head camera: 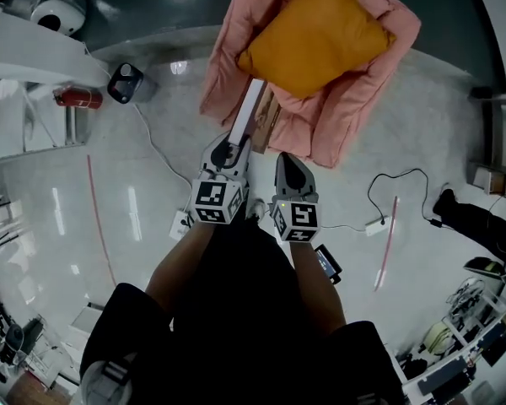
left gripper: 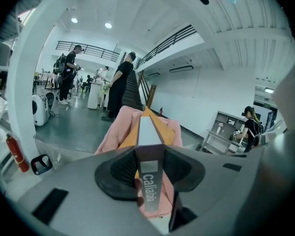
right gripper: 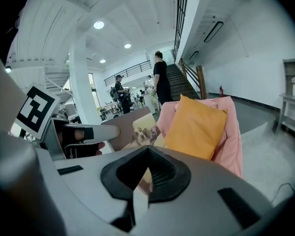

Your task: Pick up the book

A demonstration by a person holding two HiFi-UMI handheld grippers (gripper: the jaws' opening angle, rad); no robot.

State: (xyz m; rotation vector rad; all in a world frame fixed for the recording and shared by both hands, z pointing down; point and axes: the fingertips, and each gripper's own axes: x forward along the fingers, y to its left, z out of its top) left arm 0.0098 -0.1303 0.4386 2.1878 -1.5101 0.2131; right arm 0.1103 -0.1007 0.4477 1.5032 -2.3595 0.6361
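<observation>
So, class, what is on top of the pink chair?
An orange cushion lies on the pink chair. The seat beneath it is covered; the book hides part of its near edge.

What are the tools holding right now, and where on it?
The left tool clamps the book at its spine edge, one pad on each cover. The right tool looks shut on the cover's lower edge, less clearly.

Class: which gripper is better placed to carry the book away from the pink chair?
Left. The left gripper clamps the book by its spine; whether the right gripper holds anything is unclear.
</observation>
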